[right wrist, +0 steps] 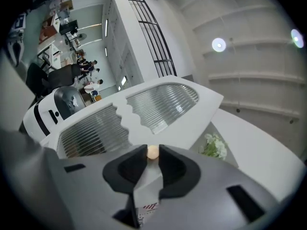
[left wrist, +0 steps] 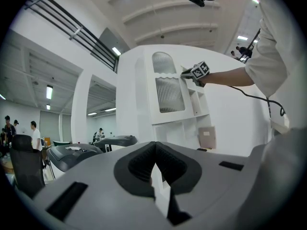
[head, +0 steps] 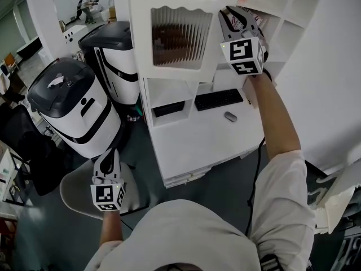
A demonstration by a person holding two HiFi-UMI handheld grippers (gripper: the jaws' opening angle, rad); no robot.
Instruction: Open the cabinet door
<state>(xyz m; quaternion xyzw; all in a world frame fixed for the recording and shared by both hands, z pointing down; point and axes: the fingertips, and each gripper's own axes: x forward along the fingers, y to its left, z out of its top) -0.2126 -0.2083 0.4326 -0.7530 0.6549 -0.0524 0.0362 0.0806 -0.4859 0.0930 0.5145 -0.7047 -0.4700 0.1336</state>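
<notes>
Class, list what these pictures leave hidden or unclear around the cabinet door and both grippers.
- Head view: the right gripper covers the knob it grips.
- Head view: the ribbed-glass door blurs whatever stands behind it.
- Left gripper view: the shut left gripper fills the picture's lower half with its own body.
- Right gripper view: the gripper's body hides the base of the plant.

take the cabinet door (head: 180, 35) as your mark. your right gripper (head: 230, 17) sits at its right edge, on the knob (right wrist: 152, 152). below the door, a keyboard (head: 219, 99) and a mouse (head: 230, 116) lie on the desk (head: 203, 140). one machine (head: 115, 55) stands just left of the door, another (head: 73, 106) farther left.
</notes>
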